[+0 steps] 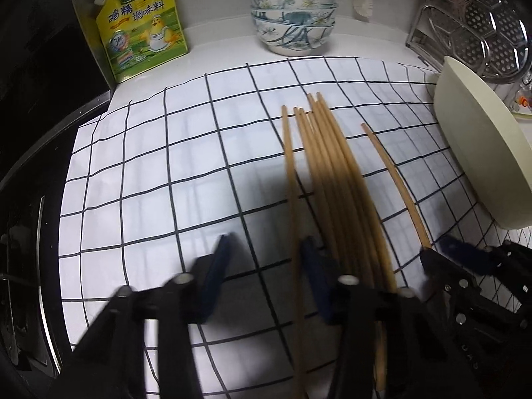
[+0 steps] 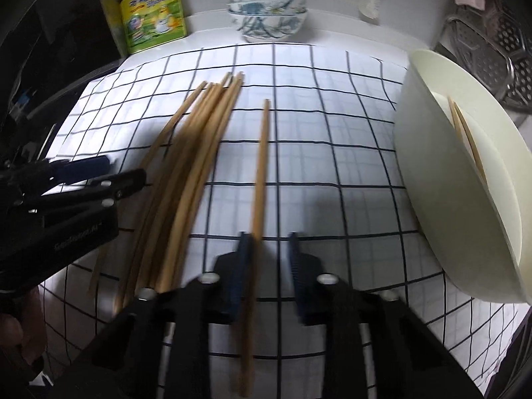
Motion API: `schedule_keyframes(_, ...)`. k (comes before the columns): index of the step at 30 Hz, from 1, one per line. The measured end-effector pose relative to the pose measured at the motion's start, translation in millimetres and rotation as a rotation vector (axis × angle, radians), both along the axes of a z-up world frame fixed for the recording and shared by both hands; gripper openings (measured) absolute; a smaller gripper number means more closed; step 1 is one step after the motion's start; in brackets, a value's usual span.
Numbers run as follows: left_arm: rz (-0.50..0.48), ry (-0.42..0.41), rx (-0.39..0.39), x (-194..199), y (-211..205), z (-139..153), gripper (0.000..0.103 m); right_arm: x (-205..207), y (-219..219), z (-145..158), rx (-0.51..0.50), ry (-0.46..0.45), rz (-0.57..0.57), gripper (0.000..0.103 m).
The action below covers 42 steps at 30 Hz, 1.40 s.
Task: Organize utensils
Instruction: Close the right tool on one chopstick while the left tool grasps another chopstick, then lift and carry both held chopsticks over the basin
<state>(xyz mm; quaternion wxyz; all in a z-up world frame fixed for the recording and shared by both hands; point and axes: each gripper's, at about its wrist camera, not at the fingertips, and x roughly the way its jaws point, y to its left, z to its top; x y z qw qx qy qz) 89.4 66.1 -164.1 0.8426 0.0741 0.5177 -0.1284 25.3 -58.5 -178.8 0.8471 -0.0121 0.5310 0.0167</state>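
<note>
Several wooden chopsticks [image 1: 332,173] lie in a loose bundle on a white cloth with a dark grid [image 1: 166,166]. One chopstick [image 1: 288,166] lies a little left of the bundle. It runs between the fingers of my left gripper [image 1: 267,266], close to the right pad, and the jaws stand apart. A single chopstick [image 2: 261,166] lies to the right of the bundle [image 2: 199,139]. My right gripper [image 2: 269,262] straddles its near end. The stick rests against the left pad, with a gap to the right pad. A cream basin [image 2: 432,166] holds two chopsticks [image 2: 465,139].
Stacked patterned bowls [image 1: 292,23] and a yellow seasoning pouch [image 1: 143,30] stand at the back by the wall. A metal steamer rack [image 1: 482,26] sits behind the basin [image 1: 475,153]. A dark stove top [image 1: 26,199] borders the cloth on the left.
</note>
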Motion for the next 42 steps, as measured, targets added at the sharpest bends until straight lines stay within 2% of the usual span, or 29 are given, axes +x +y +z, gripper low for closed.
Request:
schedule_keyframes(1, -0.004, 0.004, -0.005, 0.1, -0.1, 0.6, 0.020, -0.1, 2.2, 0.1, -0.003, -0.001, 0.011, 0.007)
schedule_keyframes(2, -0.006, 0.010, -0.010, 0.4, 0.1, 0.8, 0.007, -0.2, 3.0, 0.1, -0.003, -0.001, 0.013, 0.007)
schedule_keyframes(8, 0.001, 0.044, -0.035, -1.7, 7.1, 6.6, 0.007, -1.2, -6.0, 6.9, 0.063, -0.003, -0.007, 0.006)
schedule_keyframes(16, 0.014, -0.016, -0.055, -12.6, 9.1, 48.5, 0.007, -2.7, -13.4, 44.5, 0.137, -0.066, 0.003, 0.006)
schedule_keyframes(22, 0.007, -0.080, -0.075, -19.6, -11.9, 83.5, 0.007, -8.8, -31.8, 75.3, 0.167, -0.119, 0.014, 0.006)
schedule_keyframes(28, -0.030, -0.138, -0.104, -26.1, -61.4, 114.0, 0.007, -22.1, -85.7, 105.6, 0.185, -0.180, -0.038, 0.006)
schedule_keyframes(33, -0.079, -0.183, -0.140, -29.1, -120.9, 132.7, 0.007, -29.3, -146.2, 121.7, 0.171, -0.220, -0.103, 0.006)
schedule_keyframes(38, -0.116, -0.215, -0.167, -27.7, -183.2, 138.9, 0.007, -30.8, -209.1, 124.2, 0.163, -0.241, -0.157, 0.006)
schedule_keyframes(42, -0.135, -0.223, -0.148, -22.1, -229.6, 130.2, 0.007, -22.8, -245.0, 114.1, 0.165, -0.225, -0.172, 0.006)
